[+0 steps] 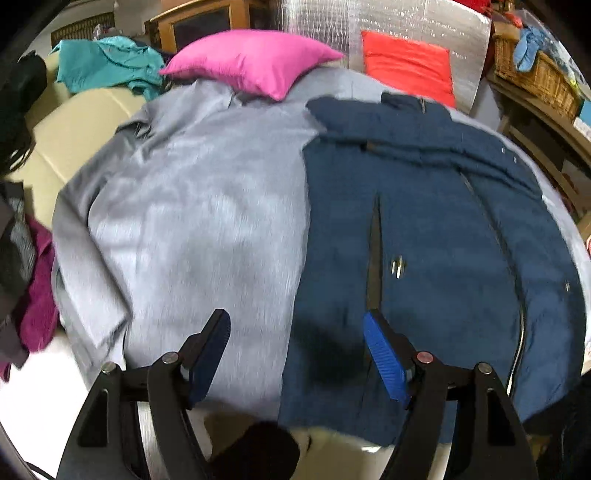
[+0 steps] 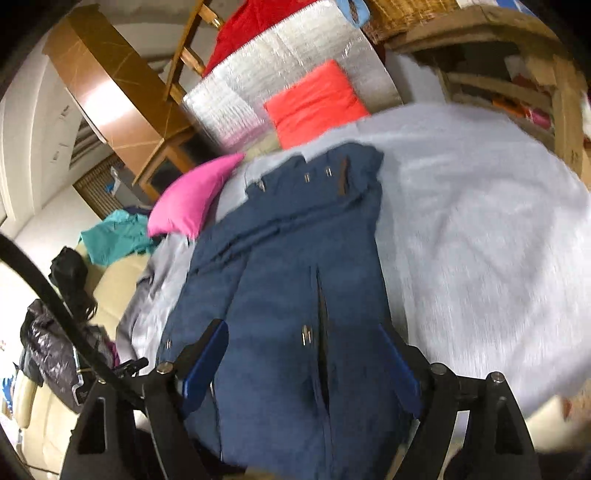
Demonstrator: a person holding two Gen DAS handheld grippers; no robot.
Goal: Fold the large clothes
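Your left gripper (image 1: 295,350) hangs above the bed with its jaws spread wide and nothing between them; under the gap you see the line where the grey blanket (image 1: 192,206) meets the near hem of the blue coat (image 1: 424,240). Your right gripper (image 2: 306,365) is spread just as wide, also empty, and it hovers over the lower part of the coat (image 2: 280,266) without the blue pads touching the cloth.

The coat lies flat on the blanket (image 2: 480,240), collar toward the far end of the bed and hem toward you. In the left wrist view it takes up the right half of the bed, with a sleeve folded across its upper part and a dark slit running up from the hem. Small metal fasteners glint on it (2 sit close together beside the slit).

At the head of the bed a pink pillow (image 1: 255,62) rests on the blanket's far edge, and a red pillow (image 1: 410,66) leans against a silver quilted panel (image 1: 369,26). A teal garment (image 1: 107,62) lies on the cream sofa (image 1: 74,129) left of the bed, and a magenta cloth (image 1: 37,295) hangs at the left edge. A wicker basket (image 1: 535,77) sits on the shelf to the right. Both views are somewhat blurred.
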